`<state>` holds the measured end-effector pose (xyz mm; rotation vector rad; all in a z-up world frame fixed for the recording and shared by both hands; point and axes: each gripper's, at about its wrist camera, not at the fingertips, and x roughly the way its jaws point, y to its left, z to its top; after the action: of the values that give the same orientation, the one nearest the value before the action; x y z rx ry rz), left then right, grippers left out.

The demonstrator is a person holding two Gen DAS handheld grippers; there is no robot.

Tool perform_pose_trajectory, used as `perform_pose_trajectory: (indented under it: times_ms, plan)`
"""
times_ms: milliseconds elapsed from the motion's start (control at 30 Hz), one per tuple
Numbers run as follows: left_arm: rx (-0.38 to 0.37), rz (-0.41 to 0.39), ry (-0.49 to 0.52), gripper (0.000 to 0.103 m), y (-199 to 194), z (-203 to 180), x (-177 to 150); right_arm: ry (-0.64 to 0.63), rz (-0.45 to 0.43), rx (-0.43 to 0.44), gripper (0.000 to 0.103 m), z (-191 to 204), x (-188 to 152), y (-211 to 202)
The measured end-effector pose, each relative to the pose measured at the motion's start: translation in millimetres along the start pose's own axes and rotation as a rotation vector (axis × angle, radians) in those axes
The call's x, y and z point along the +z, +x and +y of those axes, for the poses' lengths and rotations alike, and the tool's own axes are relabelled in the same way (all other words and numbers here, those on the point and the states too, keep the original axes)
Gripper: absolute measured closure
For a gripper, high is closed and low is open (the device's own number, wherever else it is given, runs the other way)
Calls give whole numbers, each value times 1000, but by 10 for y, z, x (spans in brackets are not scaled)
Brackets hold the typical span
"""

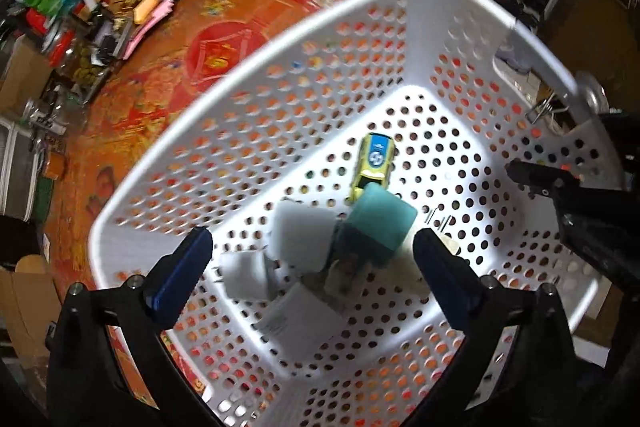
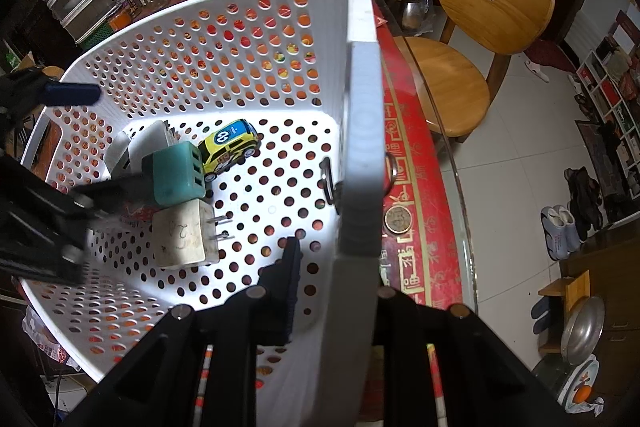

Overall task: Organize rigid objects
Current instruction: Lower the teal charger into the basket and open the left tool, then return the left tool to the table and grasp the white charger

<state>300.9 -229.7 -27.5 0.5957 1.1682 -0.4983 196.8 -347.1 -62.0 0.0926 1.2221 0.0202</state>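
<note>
The right gripper point(image 2: 340, 267) pinches the white basket point(image 1: 256, 67) wall while the left gripper point(image 1: 312, 259) hangs wide apart over the chargers point(image 1: 380, 223) and toy car point(image 1: 374, 163) mid-frame, probably needing another item next.

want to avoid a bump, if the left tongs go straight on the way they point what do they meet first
Most likely the teal charger, lying dead ahead between the open left tongs atop the pile of adapters in the white basket. Depth is hard to judge through the fisheye.
</note>
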Motion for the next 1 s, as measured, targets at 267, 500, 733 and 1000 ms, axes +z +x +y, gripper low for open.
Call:
perform_pose_trajectory:
  times_ms: [267, 500, 733, 1000]
  plan:
    - [21, -207, -108, 1, -977, 568, -578, -2, -3, 4, 82, 0, -6, -1]
    - [210, -233, -253, 1, -1310, 1226, -1496, 0, -5, 7, 82, -8, -8, -6]
    - [204, -190, -469, 1, -809, 1602, -2449, 7, -14, 18, 81, -32, -22, -16]
    - [98, -169, -500, 1, -215, 1291, -2807, 5, -15, 14, 81, -31, -13, -28]
